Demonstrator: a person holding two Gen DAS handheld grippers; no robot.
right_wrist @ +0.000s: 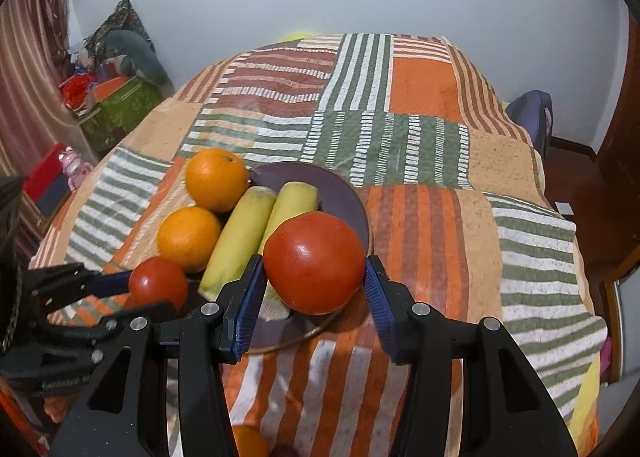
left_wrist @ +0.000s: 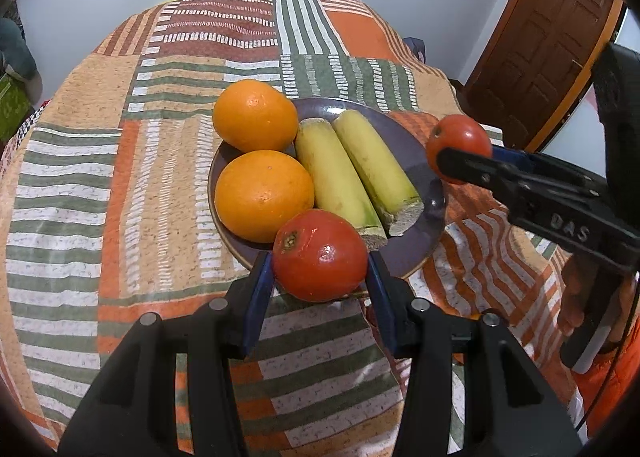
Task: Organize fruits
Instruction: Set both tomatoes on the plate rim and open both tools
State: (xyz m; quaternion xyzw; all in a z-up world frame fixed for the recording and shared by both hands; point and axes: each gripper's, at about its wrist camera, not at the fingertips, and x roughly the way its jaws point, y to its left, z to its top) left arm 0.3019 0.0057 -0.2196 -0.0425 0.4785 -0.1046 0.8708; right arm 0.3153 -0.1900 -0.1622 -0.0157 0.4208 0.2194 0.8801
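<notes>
A purple plate [left_wrist: 430, 161] [right_wrist: 344, 193] holds two oranges [left_wrist: 256, 115] [left_wrist: 264, 195] and two yellow banana pieces [left_wrist: 336, 173] [left_wrist: 376, 161]. My left gripper [left_wrist: 320, 269] is shut on a red tomato [left_wrist: 320, 255] at the plate's near rim. It also shows in the right wrist view [right_wrist: 158, 285]. My right gripper [right_wrist: 314, 277] is shut on a second red tomato [right_wrist: 314, 263] above the plate's right side; in the left wrist view this tomato [left_wrist: 460, 141] hangs over the plate's right edge.
A patchwork striped cloth [left_wrist: 100, 185] [right_wrist: 440, 217] covers the round table. A brown door [left_wrist: 548, 37] stands at the right. Boxes and clutter [right_wrist: 112, 97] sit on the floor at the left. An orange object [right_wrist: 248, 441] shows below the right gripper.
</notes>
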